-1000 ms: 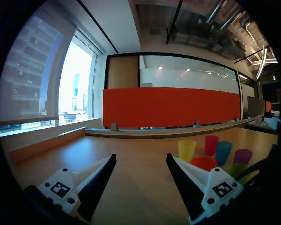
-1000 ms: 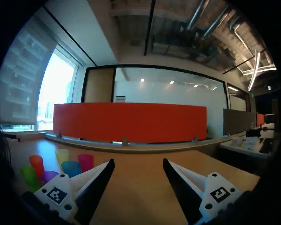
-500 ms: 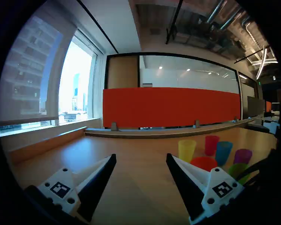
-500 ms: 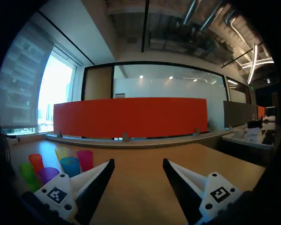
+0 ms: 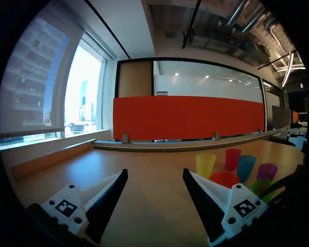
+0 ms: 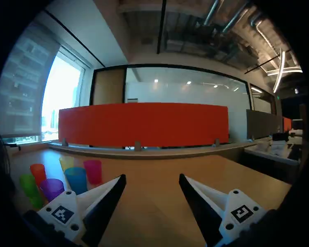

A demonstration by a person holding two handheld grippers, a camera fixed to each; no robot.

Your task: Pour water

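Cups [image 5: 245, 166] cluster on the desk [image 5: 113, 160] short of its far edge; our left gripper [image 5: 154, 172] and right gripper [image 6: 151, 177] gape empty.

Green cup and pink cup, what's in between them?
In the right gripper view, the purple cup and the blue cup stand between the green cup and the pink cup, all on the wooden table.

I've got the cups [image 5: 246, 166] bunched on the table [image 5: 154, 175], right of centre in the left gripper view; partition [image 5: 187, 117] behind, window [image 5: 82, 103] far left.
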